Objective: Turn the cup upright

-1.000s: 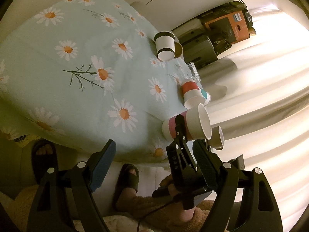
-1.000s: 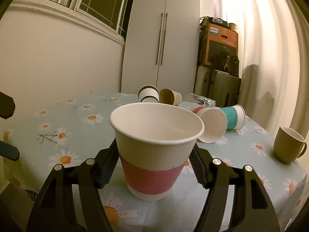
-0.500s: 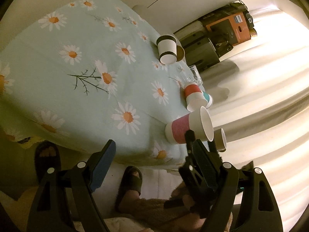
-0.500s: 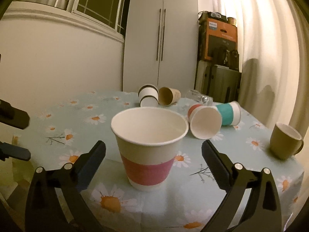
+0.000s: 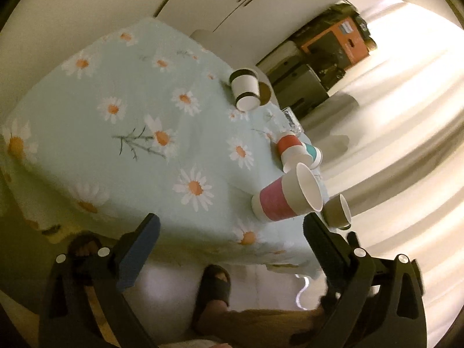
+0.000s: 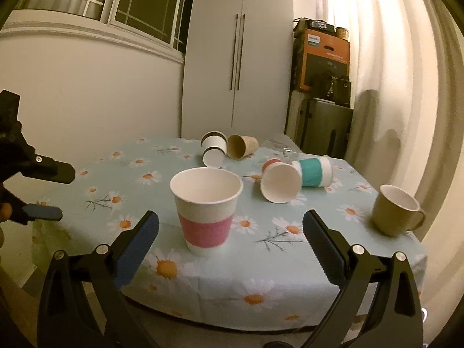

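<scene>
Both hand-held grippers agape

**Warm lamplight over a small, crowded room**

Dim yellow light filled the room, and the window up on the left showed only darkness outside. Below it ran a plain cream wall. Straight ahead stood a tall white wardrobe with two long handles. Beside it, a grey suitcase carried an orange box on top. Pale curtains hung down the right, brightly lit. The worktop wore a light blue daisy cloth.
</scene>
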Demonstrator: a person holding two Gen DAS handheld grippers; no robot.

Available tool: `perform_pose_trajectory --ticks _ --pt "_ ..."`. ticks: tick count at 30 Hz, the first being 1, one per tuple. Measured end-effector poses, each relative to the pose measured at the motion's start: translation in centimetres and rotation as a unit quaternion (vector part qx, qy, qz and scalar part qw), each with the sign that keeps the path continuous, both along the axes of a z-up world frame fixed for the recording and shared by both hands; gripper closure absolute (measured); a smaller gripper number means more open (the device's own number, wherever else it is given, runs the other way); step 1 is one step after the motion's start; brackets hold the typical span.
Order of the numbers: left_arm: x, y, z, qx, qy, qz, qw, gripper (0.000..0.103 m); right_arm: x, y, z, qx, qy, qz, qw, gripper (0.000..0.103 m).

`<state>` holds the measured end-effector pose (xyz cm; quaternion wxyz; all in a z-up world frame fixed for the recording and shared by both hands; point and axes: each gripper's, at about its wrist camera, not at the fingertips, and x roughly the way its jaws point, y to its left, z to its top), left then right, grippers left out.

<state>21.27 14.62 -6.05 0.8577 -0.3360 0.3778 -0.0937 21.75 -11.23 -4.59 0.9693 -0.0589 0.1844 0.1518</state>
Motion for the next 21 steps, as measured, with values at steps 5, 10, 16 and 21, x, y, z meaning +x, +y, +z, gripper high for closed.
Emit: perform_pose_trajectory --ticks 5,10,16,21 --pt "-1.2 -1.4 1.1 0.051 -0.029 0.0 0.9982 0.007 -2.0 -1.7 1.3 0.005 0.003 0.004 1.0 0.005" --pt "-2.7 -3.8 2.0 0.132 -0.052 0.0 0.9899 0.007 -4.3 -3.7 3.1 0.024 0.0 0.008 1.0 0.005" --pt "-5.6 -6.2 3.0 0.198 -0.087 0.007 0.9763 0.007 -7.4 -6.4 4.8 0.036 -0.021 0.008 0.999 0.005" --pt "-9.3 -7.5 4.6 0.233 -0.139 0.024 0.9621 0.007 -9.6 -8.6 5.9 0.052 -0.034 0.007 0.998 0.005"
